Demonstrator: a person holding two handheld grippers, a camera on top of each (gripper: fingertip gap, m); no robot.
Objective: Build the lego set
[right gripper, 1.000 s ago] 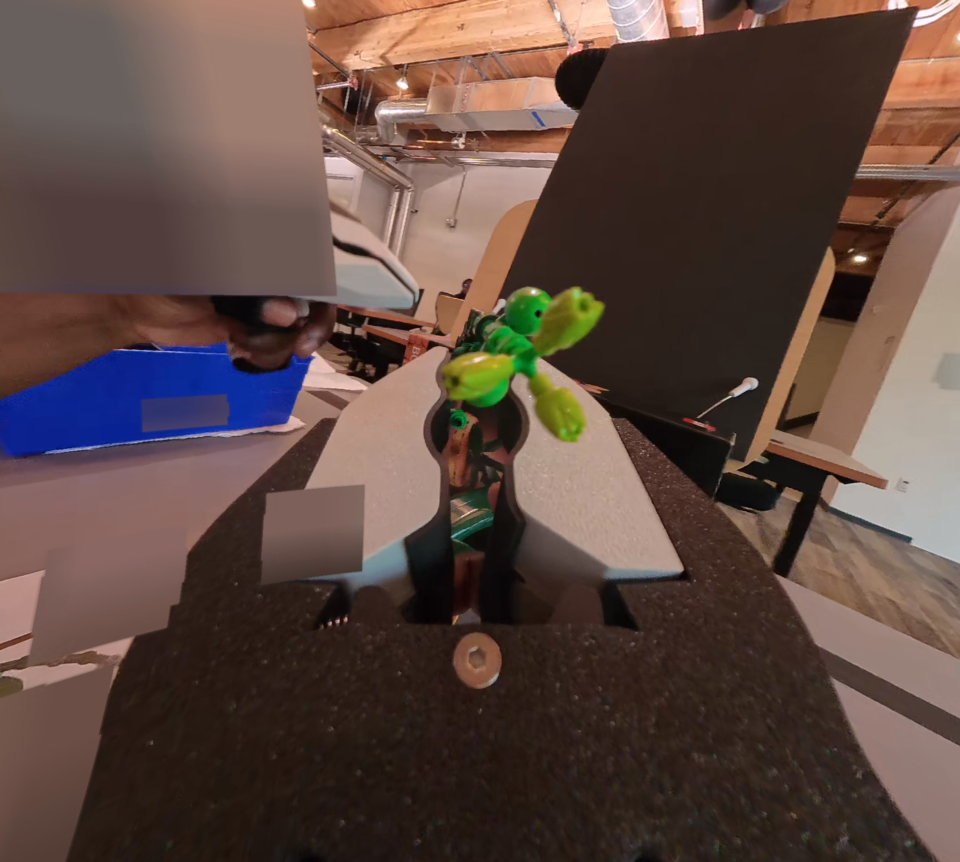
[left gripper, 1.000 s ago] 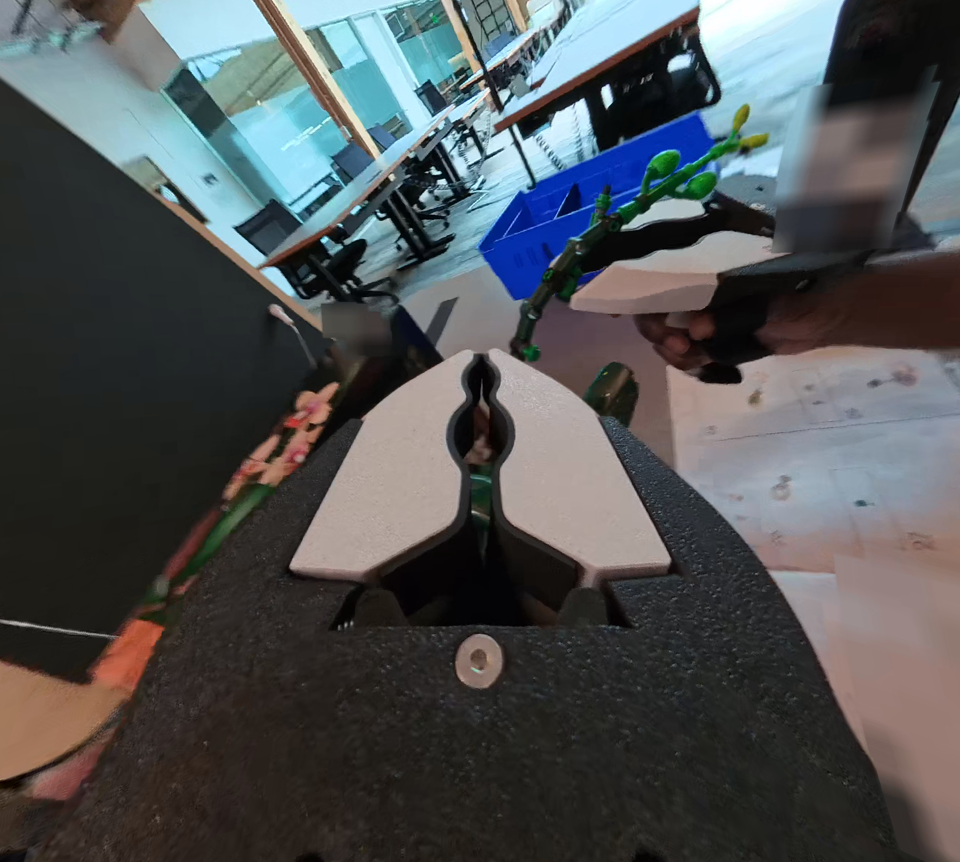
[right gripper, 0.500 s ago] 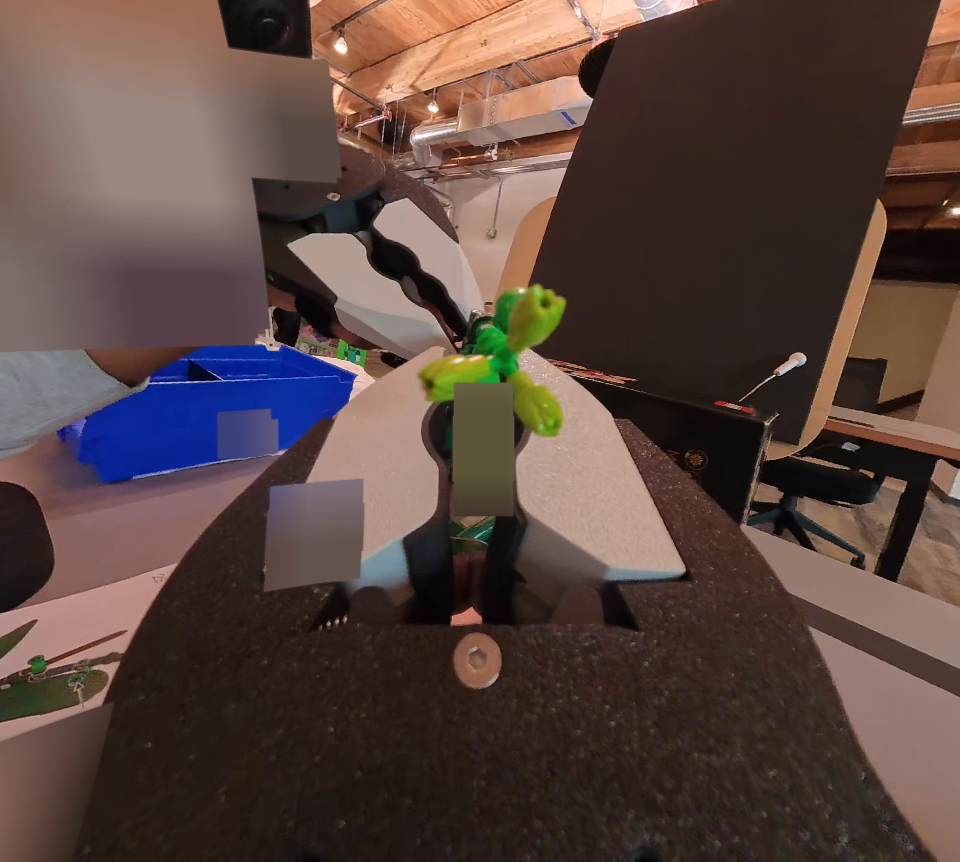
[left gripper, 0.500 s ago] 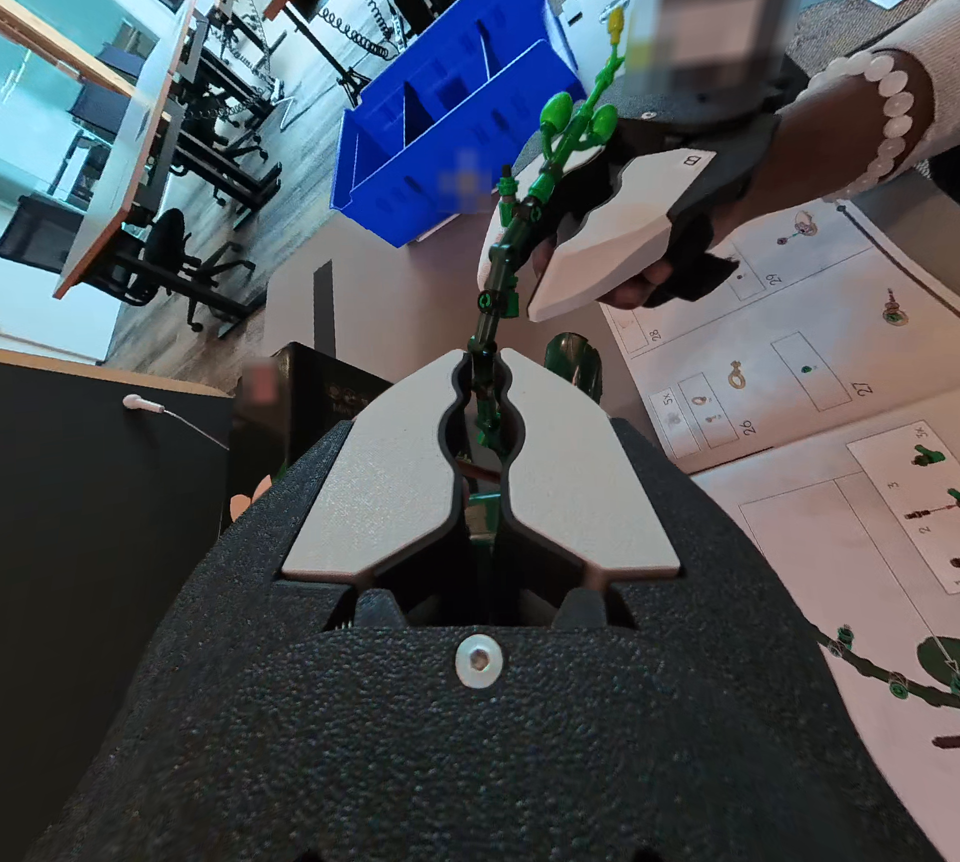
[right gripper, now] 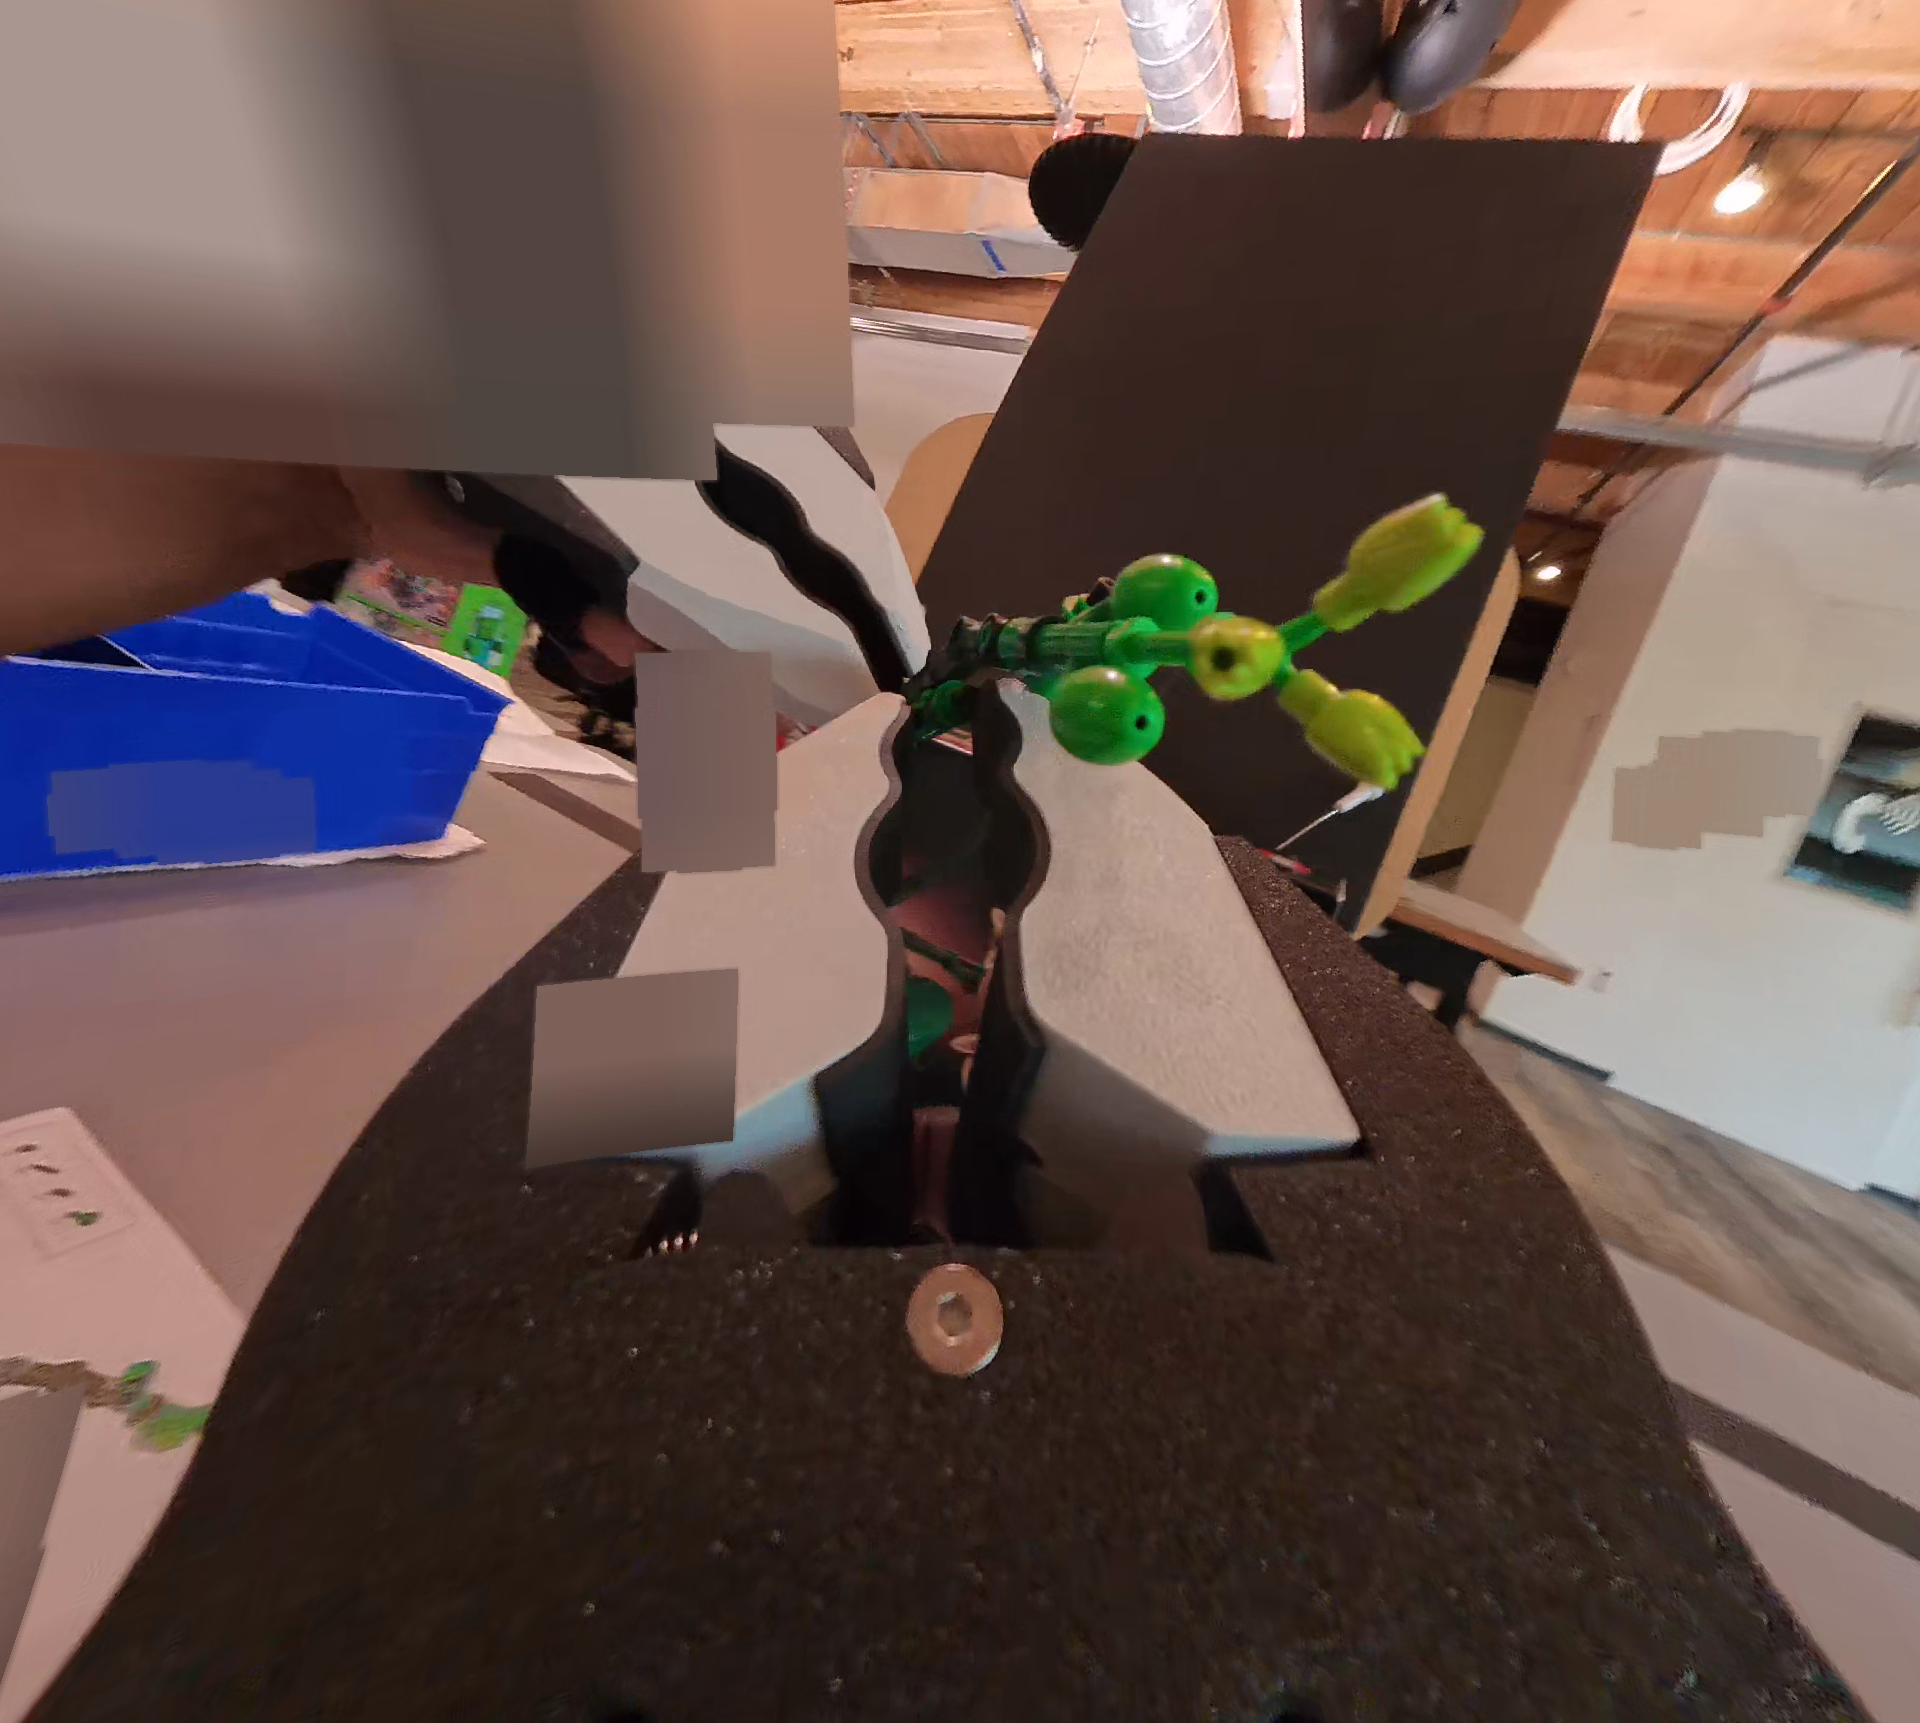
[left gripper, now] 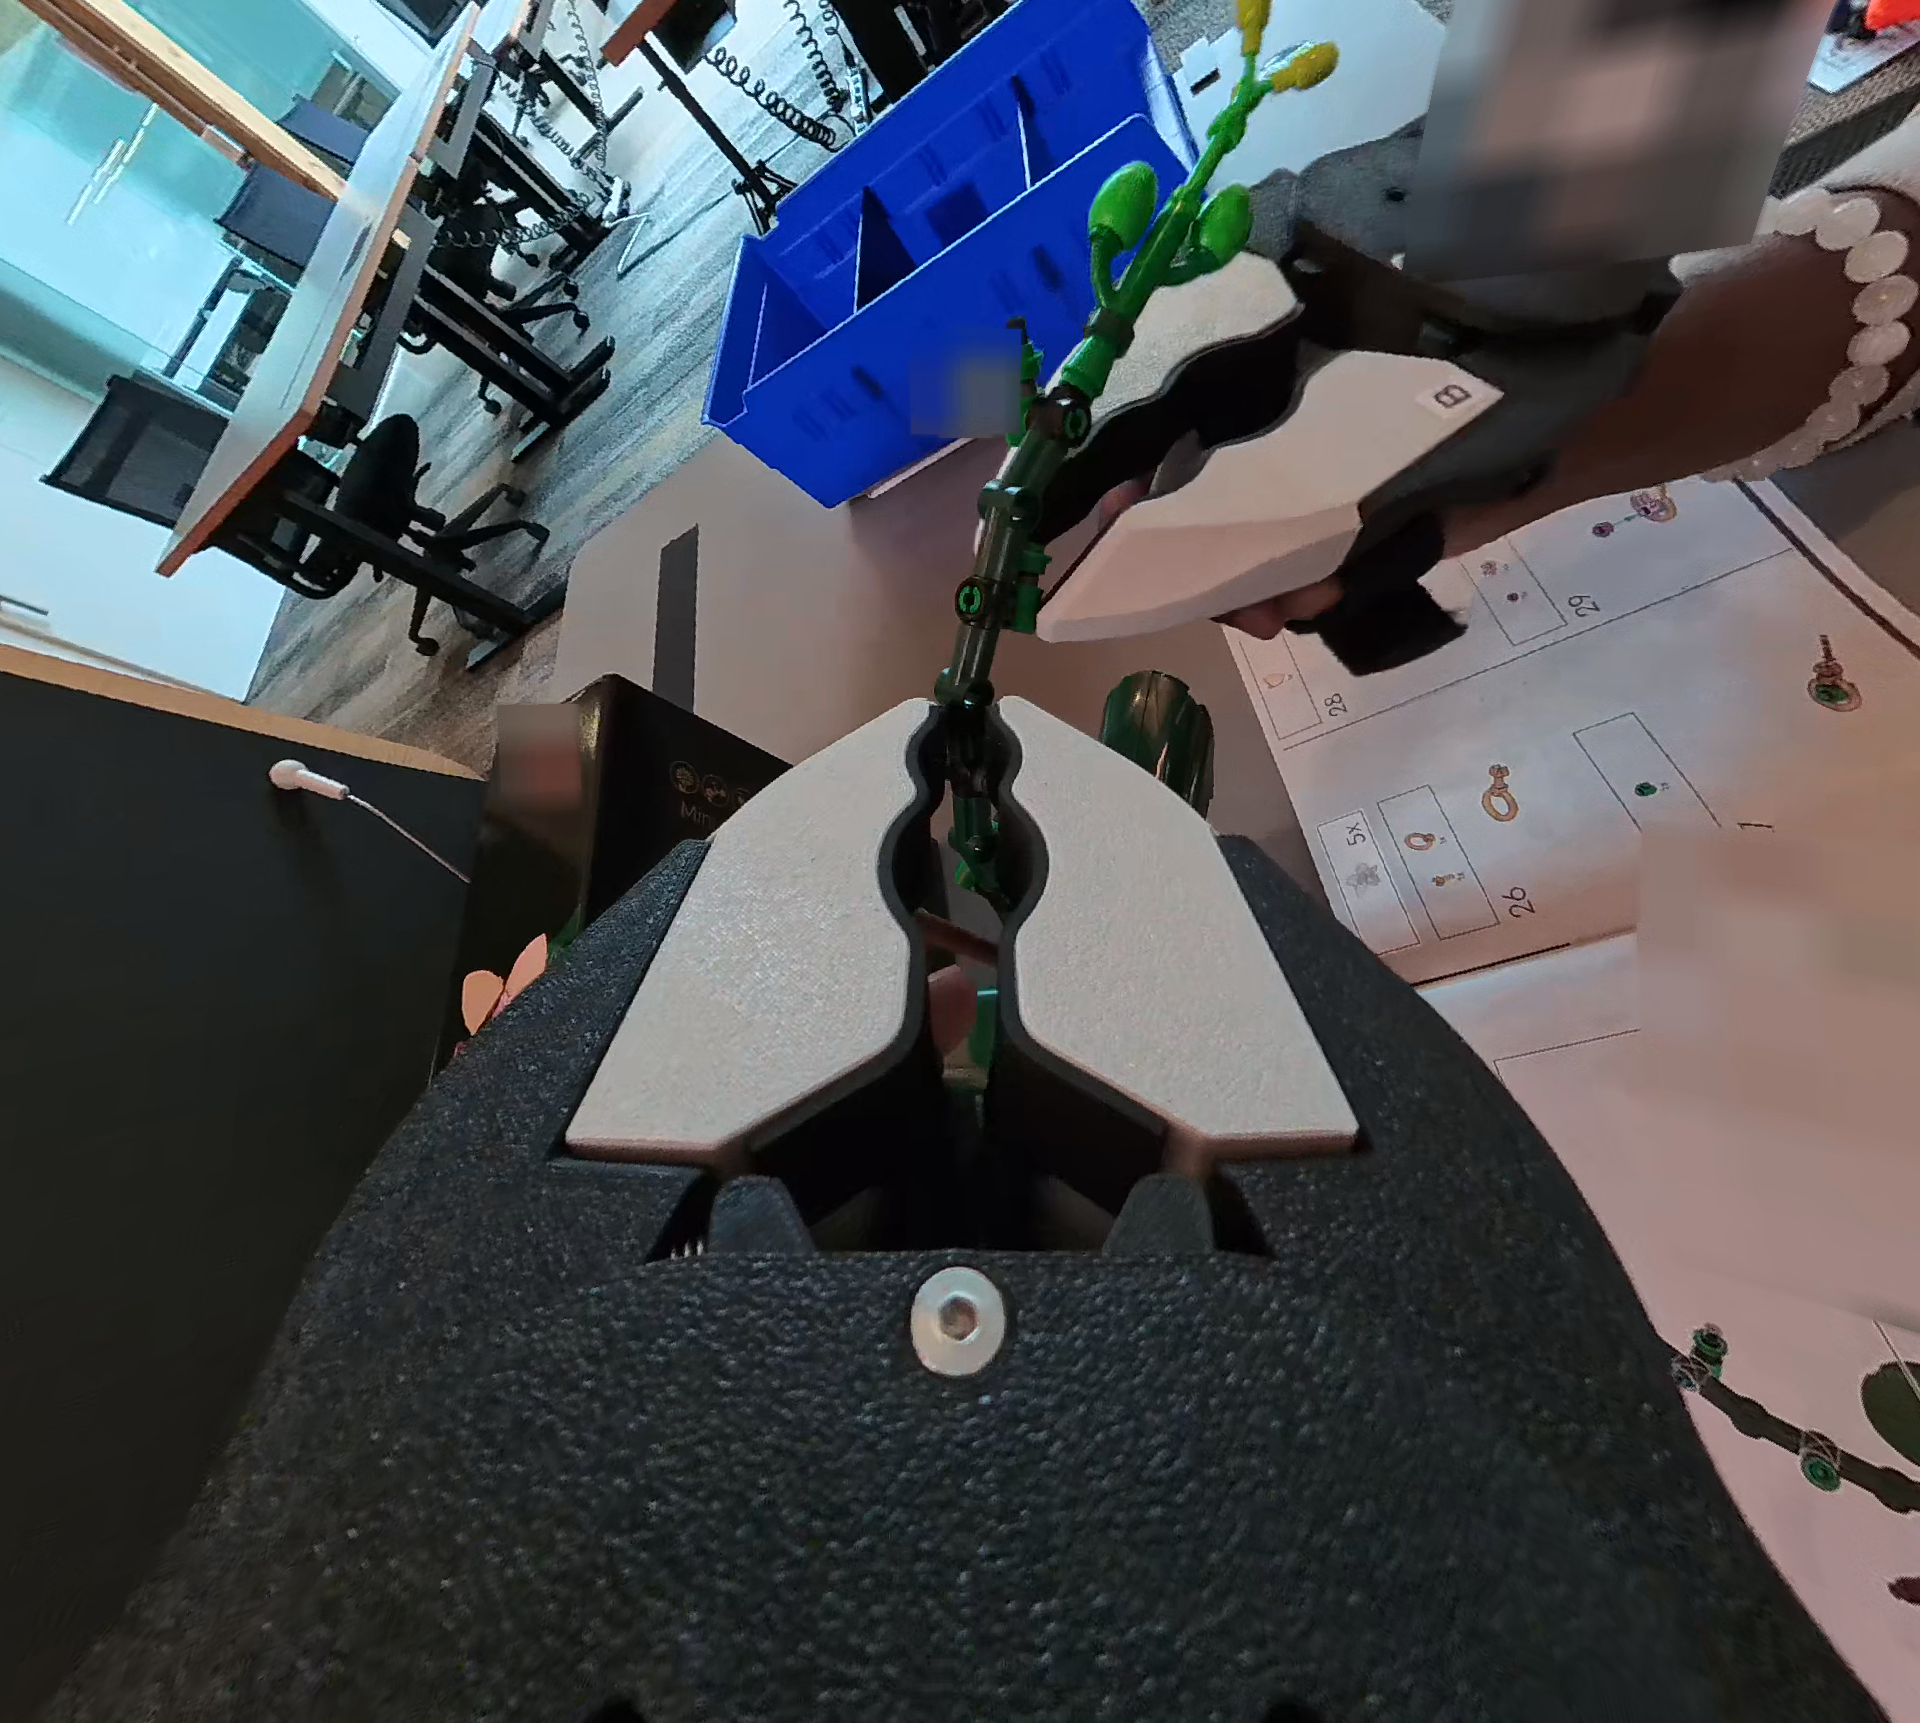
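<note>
Jointed green lego stem (left gripper: pixel 1049 447) bears green and yellow buds.

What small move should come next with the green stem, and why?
Probably hold the left gripper steady and press the right gripper gently along the stem. Both are shut on it, low end and middle, so a joint between them seems to be being seated.
</note>
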